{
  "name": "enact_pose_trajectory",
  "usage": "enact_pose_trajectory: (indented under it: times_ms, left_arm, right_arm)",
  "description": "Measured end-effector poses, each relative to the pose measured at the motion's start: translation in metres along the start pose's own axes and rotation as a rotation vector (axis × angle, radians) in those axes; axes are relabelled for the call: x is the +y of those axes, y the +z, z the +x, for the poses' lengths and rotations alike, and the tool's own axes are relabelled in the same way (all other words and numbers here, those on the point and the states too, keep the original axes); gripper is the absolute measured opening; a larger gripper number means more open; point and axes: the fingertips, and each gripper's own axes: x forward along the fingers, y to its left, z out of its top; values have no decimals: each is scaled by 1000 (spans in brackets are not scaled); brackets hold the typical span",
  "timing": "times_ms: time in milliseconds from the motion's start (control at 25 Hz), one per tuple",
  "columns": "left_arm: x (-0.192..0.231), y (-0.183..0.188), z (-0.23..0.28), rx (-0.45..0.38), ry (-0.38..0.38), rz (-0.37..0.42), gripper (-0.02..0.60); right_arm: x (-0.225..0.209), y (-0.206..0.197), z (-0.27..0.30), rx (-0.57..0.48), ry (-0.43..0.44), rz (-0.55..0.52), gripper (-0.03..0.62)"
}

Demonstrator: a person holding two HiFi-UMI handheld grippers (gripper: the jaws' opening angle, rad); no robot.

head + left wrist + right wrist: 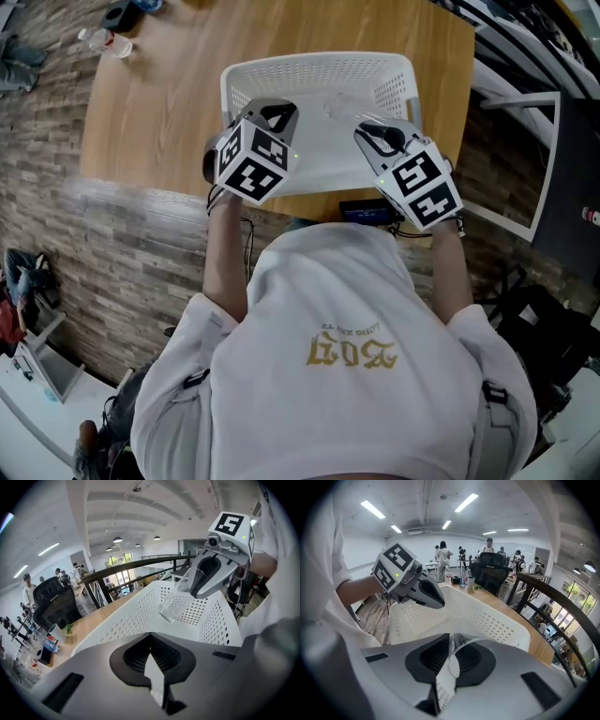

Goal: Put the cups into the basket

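Note:
A white perforated basket [319, 70] stands on the wooden table [159, 103], close to its near edge. My right gripper [367, 133] hangs over the basket's right half, shut on a clear plastic cup [339, 110]. In the left gripper view that cup [174, 604] tilts above the basket floor [187, 634] under the right gripper [211, 571]. In the right gripper view its rim [465, 644] shows between my jaws [450, 663]. My left gripper [277, 115] hovers over the basket's left half, shut with nothing in it [154, 670].
At the table's far left corner lie a clear cup [107, 41] and a dark object [122, 14]. The left gripper view shows a white cup [57, 632] and a bottle [47, 645] there, with a black chair [56, 604] and people behind.

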Motion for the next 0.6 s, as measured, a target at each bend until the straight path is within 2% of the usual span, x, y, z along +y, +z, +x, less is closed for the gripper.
enact_pose_trajectory:
  times_ms: [200,440,600]
  left_arm:
    - [-11,-6,13,45,-50,24,8]
    - [-23,-20,28,138,-87,132,8]
    - [-26,-17,31,138,-106,147,8]
  right_arm:
    - [4,-4,16,61,21,-29,34]
    - [2,-14,29,145,34,-49,34]
    - [2,-23,37,217,39,-82,35]
